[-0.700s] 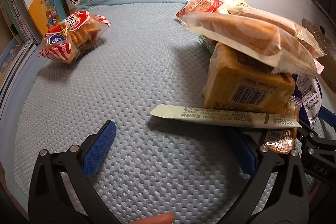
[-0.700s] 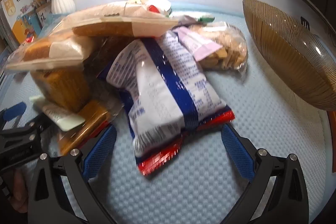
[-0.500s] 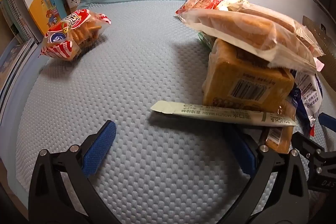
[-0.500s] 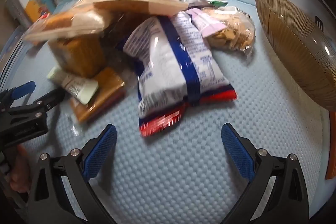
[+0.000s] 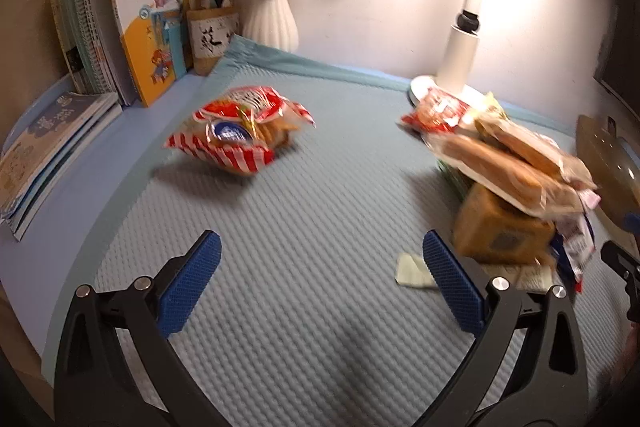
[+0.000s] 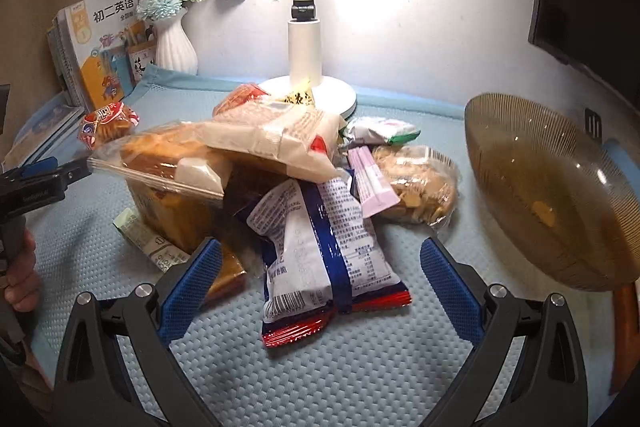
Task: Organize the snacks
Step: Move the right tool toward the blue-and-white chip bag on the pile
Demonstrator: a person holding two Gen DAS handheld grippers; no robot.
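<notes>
My right claw is spread; the glossy blue-and-white packet between its fingers points lengthwise away. My left claw gapes over the dimpled surface.

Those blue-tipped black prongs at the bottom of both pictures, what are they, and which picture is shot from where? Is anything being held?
They are the fingers of two handheld grippers; a person carries one in each hand, and a camera on each looks out along its fingers. In the left wrist view, the left gripper is open and holds nothing, facing a red-striped snack bag lying alone on the blue mat. In the right wrist view, the right gripper is also open and holds nothing, either side of a white-and-blue snack bag at the front of a snack pile. A ribbed amber bowl stands to the right.
</notes>
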